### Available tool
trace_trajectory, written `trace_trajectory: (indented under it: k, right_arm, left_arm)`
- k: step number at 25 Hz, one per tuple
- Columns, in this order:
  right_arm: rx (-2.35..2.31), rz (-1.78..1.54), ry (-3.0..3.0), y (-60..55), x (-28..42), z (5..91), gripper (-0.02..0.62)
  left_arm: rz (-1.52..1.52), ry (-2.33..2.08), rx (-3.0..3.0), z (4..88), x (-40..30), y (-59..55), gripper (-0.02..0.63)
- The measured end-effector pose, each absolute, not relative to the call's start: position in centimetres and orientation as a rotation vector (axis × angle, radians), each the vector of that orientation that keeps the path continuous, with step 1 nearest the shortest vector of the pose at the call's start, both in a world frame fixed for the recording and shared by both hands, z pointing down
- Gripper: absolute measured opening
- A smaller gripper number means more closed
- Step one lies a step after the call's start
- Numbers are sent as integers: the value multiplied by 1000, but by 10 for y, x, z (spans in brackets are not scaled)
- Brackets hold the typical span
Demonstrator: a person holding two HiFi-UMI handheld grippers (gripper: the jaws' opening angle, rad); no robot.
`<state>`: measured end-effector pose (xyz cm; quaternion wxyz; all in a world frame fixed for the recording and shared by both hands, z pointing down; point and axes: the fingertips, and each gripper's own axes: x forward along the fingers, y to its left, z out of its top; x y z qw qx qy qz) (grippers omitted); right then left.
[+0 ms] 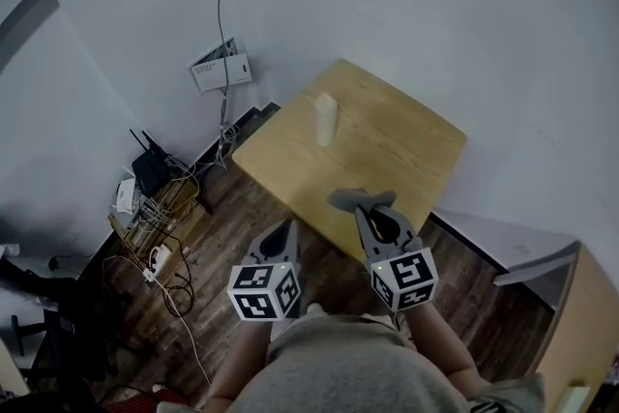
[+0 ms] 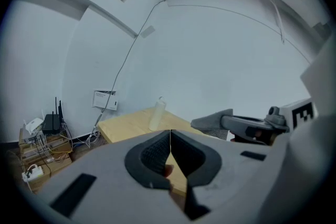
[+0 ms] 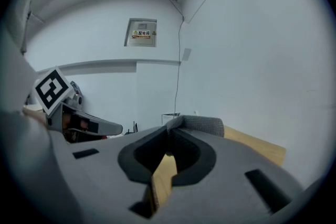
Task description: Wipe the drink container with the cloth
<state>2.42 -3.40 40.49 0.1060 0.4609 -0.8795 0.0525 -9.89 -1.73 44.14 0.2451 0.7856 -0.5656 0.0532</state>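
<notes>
In the head view, a pale bottle (image 1: 326, 119) is seen upright on the far part of a wooden bench (image 1: 387, 150), well apart from both grippers. The right gripper (image 1: 364, 207) is held over the bench's near edge, with a grey cloth (image 1: 348, 199) pinched at its tips; the full shape of the cloth is hard to make out. The left gripper (image 1: 287, 227) is held just beside it, off the bench edge and above the floor (image 1: 242, 208). The person's arms are cut off at the lower edge. A router (image 1: 148, 167) and cables (image 1: 174, 290) are dimly seen by the wall. In the left gripper view, that gripper's jaws are seen pressed together with nothing between them; the bottle stands beyond their tips, small, its top blurred. The right gripper enters from the right with the cloth, its rear partly covered by its marker cube. In the right gripper view, the jaws are closed on a fold of cloth that drapes over one tip; only a corner of the bench shows past it.
</notes>
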Motion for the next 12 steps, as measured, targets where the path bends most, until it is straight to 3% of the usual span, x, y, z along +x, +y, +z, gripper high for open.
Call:
trace_trajectory:
  k: [12]
  right_arm:
    - [1344, 74, -2389, -135, 28, 437, 11]
  left_arm:
    - [169, -1503, 2152, 453, -114, -80, 3]
